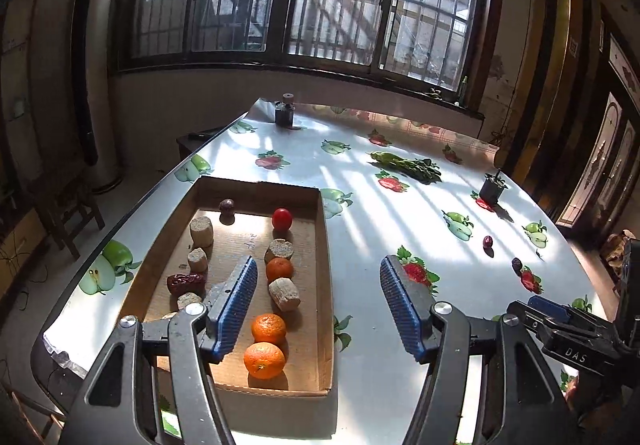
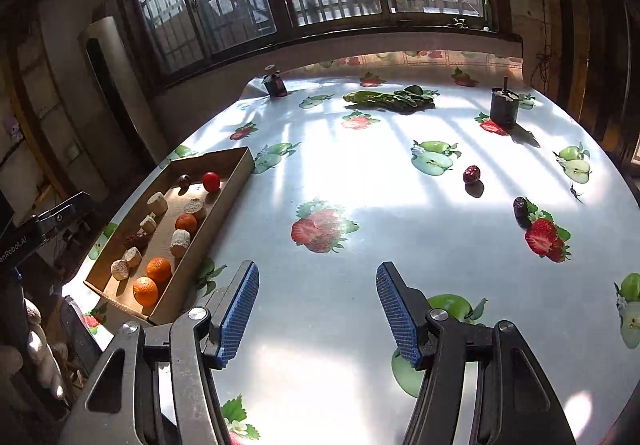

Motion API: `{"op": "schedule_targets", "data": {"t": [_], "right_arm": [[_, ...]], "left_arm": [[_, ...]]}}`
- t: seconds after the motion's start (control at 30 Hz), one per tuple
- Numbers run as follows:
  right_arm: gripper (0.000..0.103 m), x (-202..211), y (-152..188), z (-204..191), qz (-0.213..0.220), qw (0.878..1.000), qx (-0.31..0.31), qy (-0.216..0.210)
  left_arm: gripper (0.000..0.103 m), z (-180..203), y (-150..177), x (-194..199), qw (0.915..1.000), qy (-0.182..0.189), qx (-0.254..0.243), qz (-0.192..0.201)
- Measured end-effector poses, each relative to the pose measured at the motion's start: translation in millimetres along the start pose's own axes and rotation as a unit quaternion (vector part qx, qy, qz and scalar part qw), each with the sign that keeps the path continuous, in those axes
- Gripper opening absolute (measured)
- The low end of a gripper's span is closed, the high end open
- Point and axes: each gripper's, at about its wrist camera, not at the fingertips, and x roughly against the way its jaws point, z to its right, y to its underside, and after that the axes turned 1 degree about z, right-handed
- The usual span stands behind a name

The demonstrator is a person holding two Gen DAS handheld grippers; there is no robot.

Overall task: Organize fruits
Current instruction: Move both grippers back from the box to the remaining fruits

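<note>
Both wrist cameras look windowward over the table; left sits nearer the cardboard tray (image 1: 326,285), which both show (image 2: 240,169).

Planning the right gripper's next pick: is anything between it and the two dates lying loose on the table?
Nothing visible. The right gripper is open over bare tablecloth; the red date and the dark date lie ahead to its right, with only printed fruit between.

The right hand-held gripper (image 2: 318,309) hangs over the tabletop (image 2: 360,185) with jaws spread wide and nothing between them. A cardboard tray (image 2: 236,181) at left holds three oranges (image 2: 145,291), a tomato (image 2: 211,181) and pale chunks. Two dark dates (image 2: 471,174) lie apart at right. Leafy greens (image 2: 390,98) lie far back.
</note>
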Motion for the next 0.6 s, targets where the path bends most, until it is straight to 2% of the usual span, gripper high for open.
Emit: {"op": "schedule_targets", "data": {"t": [0.1, 0.2, 0.27, 0.3, 0.37, 0.5, 0.6], "right_arm": [[0.066, 9.2, 3.6, 22.2, -0.001, 1.0, -0.014, 0.016], [0.066, 27.4, 2.0, 52.2, 0.012, 0.998, -0.013, 0.054], [0.066, 41.4, -3.9, 78.3, 0.027, 0.996, -0.022, 0.086], [0.066, 48.4, -8.8, 96.5, 0.035, 0.993, -0.032, 0.106], [0.066, 55.7, -19.3, 130.5, 0.036, 0.988, -0.064, 0.135], [0.066, 58.5, -36.0, 170.7, 0.04, 0.983, -0.1, 0.151], [0.065, 40.9, -43.0, 179.5, 0.031, 0.984, -0.113, 0.136]], "left_arm": [[0.064, 27.6, 1.8, 0.9, 0.9993, 0.025, -0.026, -0.008], [0.064, 48.9, -0.4, 6.8, 0.9978, 0.05, -0.042, -0.014], [0.071, 61.3, -1.9, 11.8, 0.9965, 0.059, -0.058, -0.013], [0.079, 65.9, -2.3, 12.8, 0.9961, 0.059, -0.065, -0.009], [0.082, 74.9, -1.2, 9.1, 0.9956, 0.056, -0.075, -0.009], [0.082, 89.3, 3.4, -17.3, 0.993, 0.08, -0.072, -0.049], [0.082, 104.4, 4.9, -38.5, 0.9899, 0.096, -0.076, -0.072]]}}
